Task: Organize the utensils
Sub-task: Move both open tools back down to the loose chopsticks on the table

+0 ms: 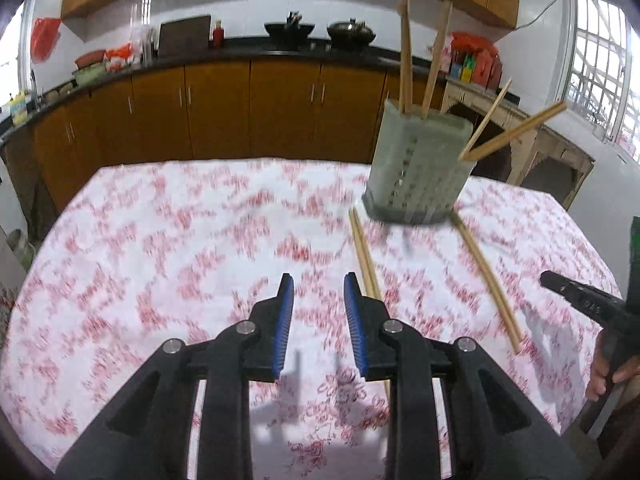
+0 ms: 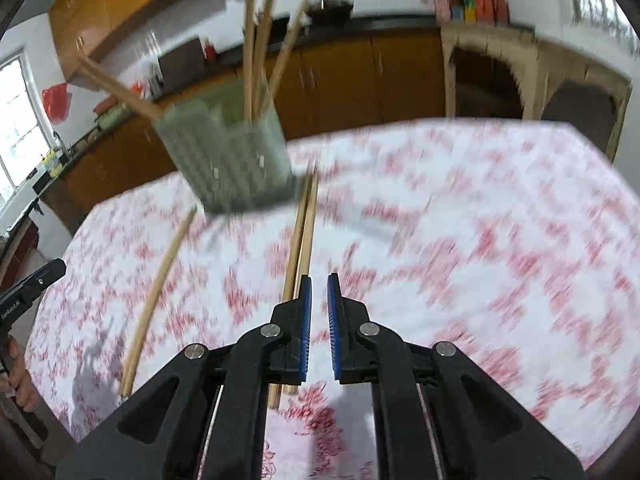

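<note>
A grey-green slotted utensil holder (image 1: 420, 168) (image 2: 228, 160) stands on the floral tablecloth (image 1: 160, 260) with several wooden chopsticks (image 1: 406, 56) sticking out of it. More chopsticks lie on the cloth. One pair (image 1: 364, 256) runs under the right finger of my left gripper (image 1: 318, 280), which is open and holds nothing. Other chopsticks (image 1: 488, 276) lie further right. My right gripper (image 2: 319, 280) is shut and empty. A pair of chopsticks (image 2: 304, 232) passes just under its left finger, and a single one (image 2: 156, 296) lies to the left.
Each gripper shows at the edge of the other's view (image 1: 576, 296) (image 2: 32, 284), with a person's hand (image 1: 608, 372) behind it. Brown cabinets (image 1: 248, 108) and a dark counter with woks (image 1: 352, 32) stand beyond the table. A pale side table (image 2: 536, 64) is at the right.
</note>
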{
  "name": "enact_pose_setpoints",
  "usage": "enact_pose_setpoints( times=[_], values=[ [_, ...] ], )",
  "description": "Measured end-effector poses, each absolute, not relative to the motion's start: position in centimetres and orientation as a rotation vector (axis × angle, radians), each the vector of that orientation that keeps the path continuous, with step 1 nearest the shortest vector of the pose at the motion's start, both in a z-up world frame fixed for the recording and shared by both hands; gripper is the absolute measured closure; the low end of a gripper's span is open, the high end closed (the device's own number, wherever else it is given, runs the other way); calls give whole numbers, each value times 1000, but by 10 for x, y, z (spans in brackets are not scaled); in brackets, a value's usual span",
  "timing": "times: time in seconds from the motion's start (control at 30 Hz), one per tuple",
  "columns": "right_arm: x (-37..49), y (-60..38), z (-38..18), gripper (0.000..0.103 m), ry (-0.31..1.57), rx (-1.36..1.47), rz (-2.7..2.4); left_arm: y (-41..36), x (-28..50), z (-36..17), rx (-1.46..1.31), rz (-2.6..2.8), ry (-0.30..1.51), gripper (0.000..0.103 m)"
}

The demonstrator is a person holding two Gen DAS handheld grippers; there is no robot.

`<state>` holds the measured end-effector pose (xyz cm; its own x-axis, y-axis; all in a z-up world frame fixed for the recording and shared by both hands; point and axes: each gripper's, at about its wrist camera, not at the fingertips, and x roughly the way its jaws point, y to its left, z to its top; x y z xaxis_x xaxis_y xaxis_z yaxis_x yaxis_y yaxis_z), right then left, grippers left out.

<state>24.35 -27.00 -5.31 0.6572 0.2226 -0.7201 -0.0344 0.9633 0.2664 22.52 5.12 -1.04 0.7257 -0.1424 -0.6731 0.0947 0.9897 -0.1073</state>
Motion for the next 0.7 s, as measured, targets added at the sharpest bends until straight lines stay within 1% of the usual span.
enact_pose_setpoints(
  times=[0.1, 0.13, 0.17, 0.2, 0.63, 0.7],
  values=[
    [247, -259, -64, 94, 873, 231, 166, 51, 228, -20, -65, -139, 766, 75],
    [246, -255, -68, 90, 878, 227, 170, 50, 228, -22, -65, -142, 770, 74],
    [247, -253, -70, 83, 881, 223, 173, 50, 228, -24, -65, -144, 772, 73],
    [250, -250, -71, 80, 885, 215, 171, 49, 228, -26, -64, -146, 776, 72],
    [257, -242, -88, 80, 911, 135, 129, 35, 233, -41, -63, -169, 815, 72],
    [256, -237, -88, 80, 903, 88, 120, 34, 233, -42, -67, -175, 820, 72]
  ],
)
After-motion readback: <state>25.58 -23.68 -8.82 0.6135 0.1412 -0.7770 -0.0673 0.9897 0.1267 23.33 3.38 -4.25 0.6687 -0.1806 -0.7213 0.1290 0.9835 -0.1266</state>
